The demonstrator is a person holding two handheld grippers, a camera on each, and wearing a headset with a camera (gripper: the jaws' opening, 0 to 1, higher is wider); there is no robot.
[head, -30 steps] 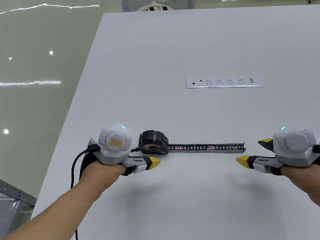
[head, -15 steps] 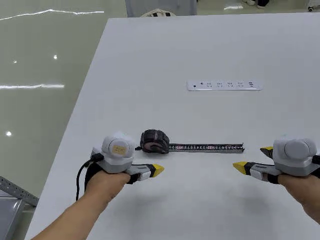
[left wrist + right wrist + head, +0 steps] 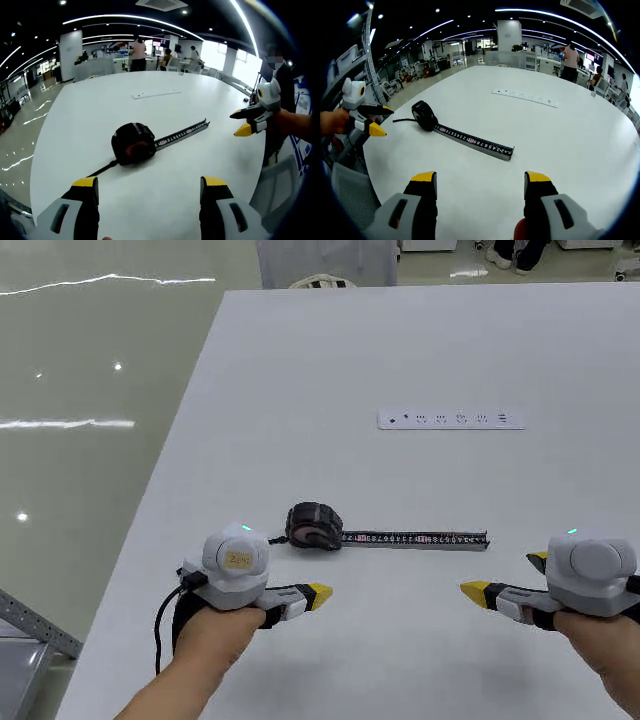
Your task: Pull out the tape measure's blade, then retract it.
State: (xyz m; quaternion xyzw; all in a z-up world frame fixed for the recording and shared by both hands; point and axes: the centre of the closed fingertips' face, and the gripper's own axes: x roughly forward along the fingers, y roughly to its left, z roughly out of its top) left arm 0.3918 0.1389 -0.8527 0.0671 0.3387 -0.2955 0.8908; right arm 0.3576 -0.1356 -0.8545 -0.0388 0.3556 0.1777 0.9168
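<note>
The left hand-held gripper [image 3: 150, 184], jaws wide apart and empty, faces the tape measure [image 3: 132, 143] just ahead; the right hand-held gripper [image 3: 480, 177], likewise spread and empty, faces its extended blade [image 3: 475, 141].

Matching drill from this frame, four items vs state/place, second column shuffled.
1. tape case
2. blade
3. power strip
4. left claw

A. open, holding nothing
B. white, beyond the blade
C. black, at the blade's left end in the head view
D. extended, lying flat

Pairs: 1-C, 2-D, 3-B, 4-A
</note>
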